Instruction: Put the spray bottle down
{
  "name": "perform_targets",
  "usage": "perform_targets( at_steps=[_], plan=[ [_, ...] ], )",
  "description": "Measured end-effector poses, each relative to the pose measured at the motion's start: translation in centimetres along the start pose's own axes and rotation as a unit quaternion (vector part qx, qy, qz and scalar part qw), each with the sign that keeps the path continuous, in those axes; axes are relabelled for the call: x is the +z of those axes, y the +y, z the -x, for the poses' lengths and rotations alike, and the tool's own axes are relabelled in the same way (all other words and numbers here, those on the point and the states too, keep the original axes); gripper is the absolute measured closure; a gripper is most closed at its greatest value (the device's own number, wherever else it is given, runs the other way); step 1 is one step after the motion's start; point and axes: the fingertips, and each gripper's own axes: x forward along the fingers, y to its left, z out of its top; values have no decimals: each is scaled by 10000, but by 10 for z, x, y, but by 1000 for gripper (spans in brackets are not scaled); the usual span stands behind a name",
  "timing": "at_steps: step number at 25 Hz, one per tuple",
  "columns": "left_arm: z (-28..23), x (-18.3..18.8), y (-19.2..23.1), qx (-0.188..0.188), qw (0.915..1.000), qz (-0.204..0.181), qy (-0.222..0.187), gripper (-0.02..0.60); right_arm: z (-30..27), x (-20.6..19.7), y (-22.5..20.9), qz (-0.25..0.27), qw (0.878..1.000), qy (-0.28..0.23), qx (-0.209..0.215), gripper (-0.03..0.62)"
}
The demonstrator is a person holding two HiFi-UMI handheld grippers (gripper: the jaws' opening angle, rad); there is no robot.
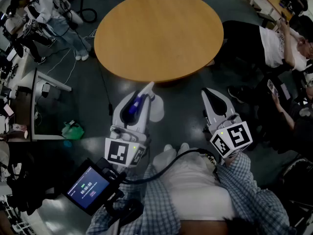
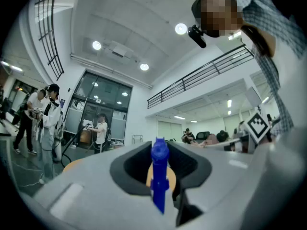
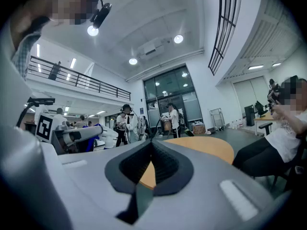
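Round wooden table (image 1: 159, 33), on dark floor (image 1: 186, 102), green bag (image 1: 72, 130) alongside

White left hand-held gripper (image 1: 142, 98) and right hand-held gripper (image 1: 211, 98), black ridged pads (image 3: 168, 164), black-and-white marker cubes (image 1: 123, 152), blue-and-white checked sleeves (image 1: 254, 192), white shirt (image 1: 195, 190), long black cable (image 1: 164, 169), small screen (image 1: 88, 187) glowing blue

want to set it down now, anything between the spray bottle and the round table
Nothing visible does. The left gripper holds the spray bottle close to the near edge of the round table, and the wooden top ahead of it shows nothing on it.
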Motion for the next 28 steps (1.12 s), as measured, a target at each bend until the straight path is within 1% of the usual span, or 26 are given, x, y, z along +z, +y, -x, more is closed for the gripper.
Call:
perform_targets(
  at_steps=[5, 10, 14, 18, 20, 23, 25, 28],
  plan=[
    [-3, 1, -1, 18, 10000, 17, 26, 479, -1, 3, -3, -5, 10000, 20, -2, 589],
    [-3, 3, 0, 67, 10000, 12, 4, 479, -1, 4, -6, -140, 9999, -3, -43, 589],
    [-5, 4, 7, 142, 9999, -2, -4, 479, -7, 3, -7, -161, 9999, 5, 1, 589],
    [0, -3, 20, 319, 9992, 191, -116, 479, -14, 4, -6, -164, 9998, 16, 94, 589],
    [-2, -1, 17, 322, 9994, 97, -97, 479, -13, 7, -9, -162, 9998, 18, 138, 589],
    [-6, 2, -7, 272, 9995, -141, -41, 479, 6, 8, -21, -171, 9997, -8, 173, 589],
    [-5, 1, -19, 309, 9993, -184, -78, 479, 20, 4, -28, -179, 9997, -30, 186, 589],
    [-2, -1, -20, 388, 9990, -196, -109, 479, 27, -1, -30, -163, 9996, -11, 211, 589]
  ],
)
